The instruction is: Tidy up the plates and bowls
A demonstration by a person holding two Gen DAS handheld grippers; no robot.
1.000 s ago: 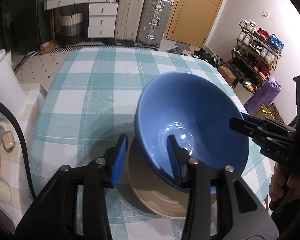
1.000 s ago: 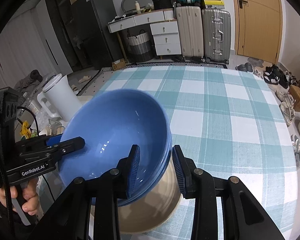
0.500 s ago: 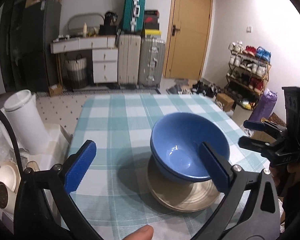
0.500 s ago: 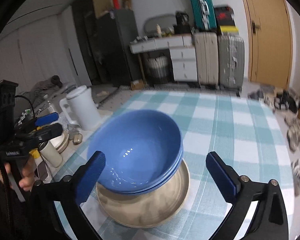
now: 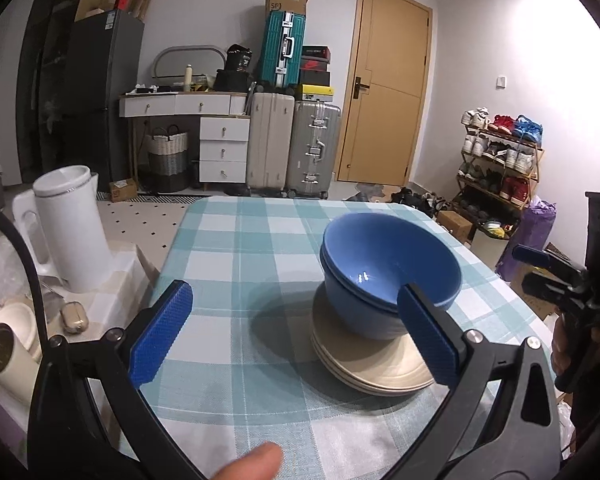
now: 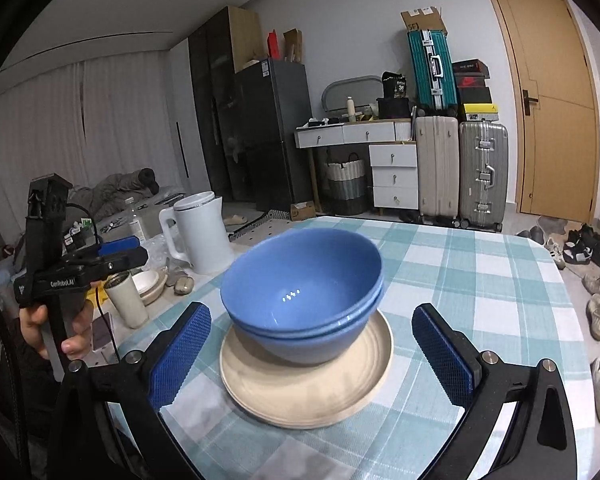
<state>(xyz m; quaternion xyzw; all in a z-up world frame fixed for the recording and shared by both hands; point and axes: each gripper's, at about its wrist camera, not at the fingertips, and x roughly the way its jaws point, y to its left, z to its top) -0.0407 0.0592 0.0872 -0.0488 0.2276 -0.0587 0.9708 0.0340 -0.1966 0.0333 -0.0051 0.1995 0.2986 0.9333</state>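
Right wrist view: stacked blue bowls [image 6: 302, 300] sit beyond the spread, empty right claw [image 6: 310, 356].

The table [image 6: 480, 280] wears a teal and white checked cloth. Directly on it lies a stack of beige plates [image 6: 300, 392]

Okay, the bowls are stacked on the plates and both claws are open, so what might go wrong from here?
1. The blue bowls sit toward one side of the plates, not centred, and the top bowl looks slightly askew. A knock might tip or slide them.
2. The left claw has one finger close by the bowls; swinging it sideways could clip them.
3. The stack stands toward the table side nearest the right claw, so a push that way may send it off.
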